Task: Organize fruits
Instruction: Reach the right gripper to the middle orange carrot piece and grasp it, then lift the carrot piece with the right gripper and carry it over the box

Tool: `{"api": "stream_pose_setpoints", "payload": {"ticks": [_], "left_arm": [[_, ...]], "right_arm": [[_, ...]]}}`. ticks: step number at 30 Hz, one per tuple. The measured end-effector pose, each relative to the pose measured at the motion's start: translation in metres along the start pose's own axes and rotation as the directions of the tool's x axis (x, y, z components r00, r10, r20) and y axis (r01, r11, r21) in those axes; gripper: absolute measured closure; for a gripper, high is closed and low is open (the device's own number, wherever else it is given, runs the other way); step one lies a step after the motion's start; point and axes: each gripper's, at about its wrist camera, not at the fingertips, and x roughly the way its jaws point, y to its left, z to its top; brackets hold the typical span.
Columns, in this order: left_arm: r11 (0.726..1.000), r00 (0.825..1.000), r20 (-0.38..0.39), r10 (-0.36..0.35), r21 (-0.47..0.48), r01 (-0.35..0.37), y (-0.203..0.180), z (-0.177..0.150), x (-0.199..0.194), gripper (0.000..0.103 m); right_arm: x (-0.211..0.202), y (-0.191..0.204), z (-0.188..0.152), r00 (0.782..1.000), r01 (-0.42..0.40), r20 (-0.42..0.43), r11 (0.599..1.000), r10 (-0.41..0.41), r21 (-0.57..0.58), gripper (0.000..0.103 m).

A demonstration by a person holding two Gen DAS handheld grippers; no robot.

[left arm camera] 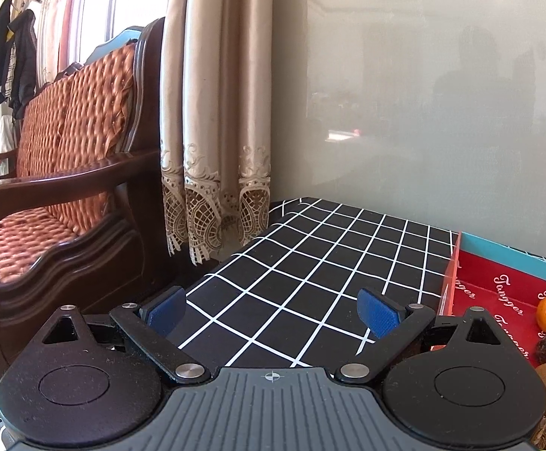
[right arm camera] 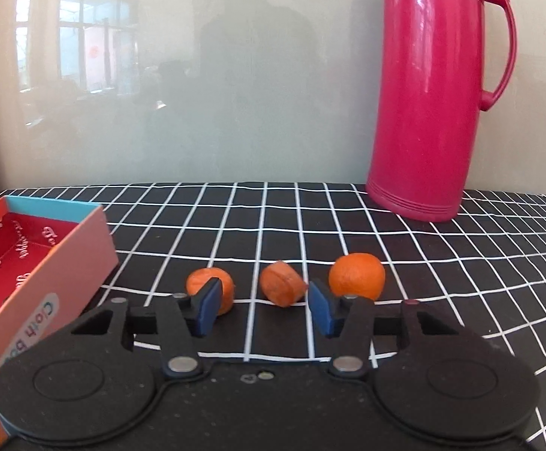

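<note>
Orange, the middle fruit piece (right arm camera: pixel 282 284) lies on the checked cloth (right arm camera: pixel 442 263) at twelve o'clock from the right gripper (right arm camera: pixel 263 310), just beyond its parted, empty jaws, while the left gripper (left arm camera: pixel 273 310), also released, faces bare cloth.

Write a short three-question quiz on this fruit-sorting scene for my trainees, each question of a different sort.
1. True or false: the right hand-held gripper grips a fruit.
2. How many orange fruits lie loose on the checked cloth in the right wrist view?
3. The pink flask is: A) upright B) tipped over C) in the box.

Key: 1 false, its pads touch nothing; 2 three; 3 A.
</note>
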Motion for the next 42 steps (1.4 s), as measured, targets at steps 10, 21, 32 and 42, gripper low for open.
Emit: {"api": "stream_pose_setpoints", "payload": {"ticks": [10,21,32,42], "left_arm": [[1.0,1.0,-0.014,0.002,-0.004,-0.002,0.005,-0.001,0.004,0.006],[1.0,1.0,-0.016,-0.01,0.01,0.01,0.0,0.0,0.005,0.006],[1.0,1.0,-0.006,-0.019,0.0,0.019,0.005,-0.002,-0.004,0.006],[0.999,1.0,0.004,-0.031,0.012,0.031,0.006,-0.002,-0.022,0.006]], "right_arm": [[0.027,-0.006,0.002,0.996,0.014,-0.087,1.0,-0.014,0.004,0.054],[0.034,-0.007,0.008,0.997,-0.005,-0.08,1.0,0.003,-0.024,0.073],[-0.01,0.005,0.0,0.999,-0.02,-0.035,0.992,0.016,-0.122,0.073],[-0.053,0.017,0.008,0.997,-0.069,0.012,0.987,0.071,-0.146,0.073]]}}
